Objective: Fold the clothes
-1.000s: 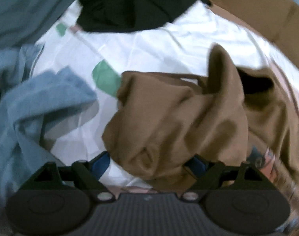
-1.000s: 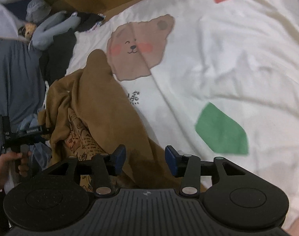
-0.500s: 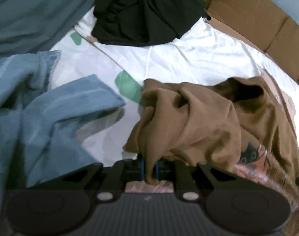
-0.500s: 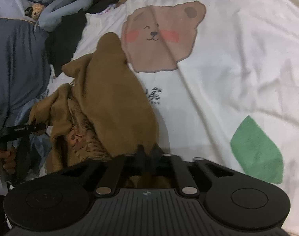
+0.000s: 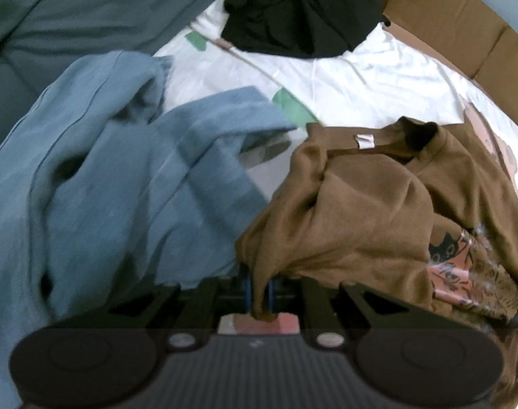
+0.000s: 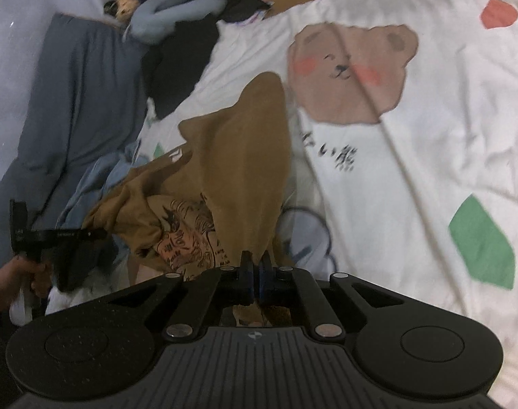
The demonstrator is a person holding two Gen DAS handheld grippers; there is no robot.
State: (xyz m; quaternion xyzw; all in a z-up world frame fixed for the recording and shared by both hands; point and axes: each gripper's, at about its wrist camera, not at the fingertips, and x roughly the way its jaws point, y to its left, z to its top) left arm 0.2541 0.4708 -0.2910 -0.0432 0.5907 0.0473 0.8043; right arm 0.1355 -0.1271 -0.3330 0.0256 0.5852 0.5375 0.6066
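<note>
Pinching the brown shirt [image 6: 238, 170] at two spots, both the left gripper [image 5: 259, 293] and right gripper [image 6: 255, 272] are clamped on it; its collar points to the bed's [image 6: 429, 170] far side.

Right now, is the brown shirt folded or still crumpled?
Crumpled: the brown shirt hangs bunched, pinched by left gripper and right gripper.

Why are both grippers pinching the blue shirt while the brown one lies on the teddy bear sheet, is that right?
Not quite. Both grippers pinch the brown shirt, not the blue one. The left wrist view shows the left gripper shut on brown cloth; the right wrist view shows the right gripper doing likewise. It does lie on the teddy bear sheet.
</note>
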